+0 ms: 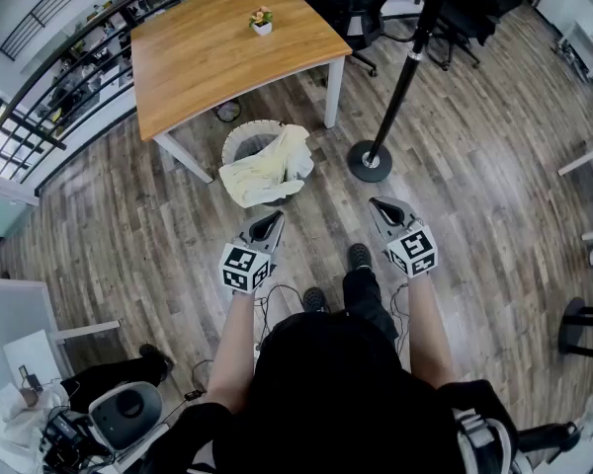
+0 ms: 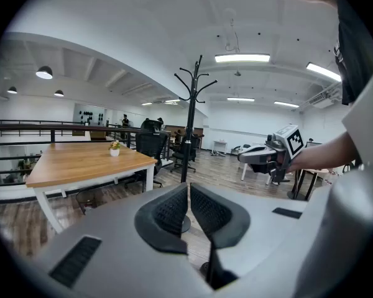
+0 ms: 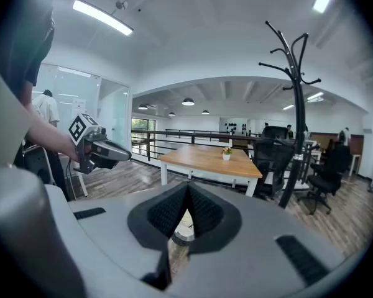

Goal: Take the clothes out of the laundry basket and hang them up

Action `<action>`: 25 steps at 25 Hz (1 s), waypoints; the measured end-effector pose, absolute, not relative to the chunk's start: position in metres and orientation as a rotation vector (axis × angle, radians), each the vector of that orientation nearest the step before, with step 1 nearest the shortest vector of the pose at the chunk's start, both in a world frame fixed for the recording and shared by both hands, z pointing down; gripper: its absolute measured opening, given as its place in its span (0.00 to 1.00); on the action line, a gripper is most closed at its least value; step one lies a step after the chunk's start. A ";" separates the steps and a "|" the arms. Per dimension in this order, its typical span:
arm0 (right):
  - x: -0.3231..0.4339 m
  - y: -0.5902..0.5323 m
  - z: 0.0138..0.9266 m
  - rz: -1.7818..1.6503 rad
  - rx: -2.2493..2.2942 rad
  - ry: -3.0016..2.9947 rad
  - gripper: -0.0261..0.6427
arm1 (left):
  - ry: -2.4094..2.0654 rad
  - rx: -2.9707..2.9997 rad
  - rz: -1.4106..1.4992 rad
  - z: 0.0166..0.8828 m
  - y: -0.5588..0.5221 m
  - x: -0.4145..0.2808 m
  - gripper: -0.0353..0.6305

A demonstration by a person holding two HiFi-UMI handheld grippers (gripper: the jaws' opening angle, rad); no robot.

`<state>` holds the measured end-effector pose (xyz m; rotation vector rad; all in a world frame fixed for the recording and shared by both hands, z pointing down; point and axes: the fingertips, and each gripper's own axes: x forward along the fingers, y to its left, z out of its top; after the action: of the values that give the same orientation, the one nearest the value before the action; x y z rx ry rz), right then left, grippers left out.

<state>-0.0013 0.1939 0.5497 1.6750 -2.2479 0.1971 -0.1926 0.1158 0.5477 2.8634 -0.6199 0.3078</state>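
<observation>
A round laundry basket (image 1: 245,138) stands on the wood floor by the table leg, with pale yellow and white clothes (image 1: 267,169) spilling over its near rim. A black coat stand (image 1: 405,77) rises just right of it; it also shows as a coat stand (image 2: 191,113) in the left gripper view and a coat stand (image 3: 292,113) in the right gripper view. My left gripper (image 1: 271,223) is shut and empty, a little short of the clothes. My right gripper (image 1: 381,206) is shut and empty too, near the stand's base (image 1: 370,161). Each gripper shows in the other's view: right gripper (image 2: 242,156), left gripper (image 3: 125,155).
A wooden table (image 1: 203,62) with a small potted plant (image 1: 262,20) stands behind the basket. Black office chairs (image 1: 351,3) sit at the back. A railing (image 1: 49,92) runs along the left. White furniture legs (image 1: 585,161) and a dark stool (image 1: 583,329) are at the right.
</observation>
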 end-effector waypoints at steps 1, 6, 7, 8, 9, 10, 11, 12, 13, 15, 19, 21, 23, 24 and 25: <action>-0.009 0.193 0.550 0.198 1.669 -2.249 0.05 | -0.627 2.863 0.307 0.547 0.116 -0.202 0.10; -0.044 0.186 0.549 0.187 1.619 -2.261 0.05 | -0.701 2.837 0.286 0.545 0.111 -0.248 0.10; -0.050 0.185 0.549 0.184 1.603 -2.266 0.05 | -0.723 2.827 0.277 0.545 0.109 -0.255 0.10; -0.054 0.184 0.550 0.182 1.587 -2.269 0.05 | -0.744 2.818 0.270 0.546 0.109 -0.263 0.10; -0.058 0.182 0.551 0.179 1.572 -2.272 0.05 | -0.764 2.810 0.263 0.547 0.109 -0.269 0.10; -0.060 0.181 0.551 0.176 1.559 -2.274 0.05 | -0.783 2.803 0.256 0.547 0.109 -0.274 0.10; -0.063 0.178 0.551 0.174 1.549 -2.276 0.05 | -0.801 2.795 0.249 0.548 0.108 -0.279 0.10; -0.065 0.175 0.551 0.172 1.540 -2.279 0.05 | -0.815 2.788 0.244 0.548 0.108 -0.283 0.10; -0.068 0.173 0.551 0.171 1.531 -2.283 0.05 | -0.827 2.781 0.243 0.549 0.107 -0.287 0.10; -0.074 0.168 0.551 0.170 1.513 -2.291 0.05 | -0.848 2.768 0.248 0.550 0.107 -0.295 0.10; -0.081 0.159 0.555 0.180 1.464 -2.318 0.05 | -0.899 2.746 0.248 0.549 0.103 -0.305 0.10; -0.082 0.153 0.557 0.185 1.444 -2.335 0.05 | -0.922 2.738 0.253 0.549 0.100 -0.306 0.10; -0.083 0.144 0.557 0.189 1.430 -2.348 0.05 | -0.948 2.728 0.259 0.548 0.095 -0.308 0.10; -0.083 0.139 0.557 0.189 1.417 -2.356 0.05 | -0.964 2.721 0.261 0.548 0.092 -0.308 0.10; -0.083 0.134 0.557 0.188 1.398 -2.365 0.05 | -0.982 2.711 0.261 0.547 0.089 -0.308 0.10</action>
<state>-0.0835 0.1340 0.5570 1.3976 -2.3648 0.1883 -0.3083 0.0889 0.5468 2.7114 -0.9822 0.2615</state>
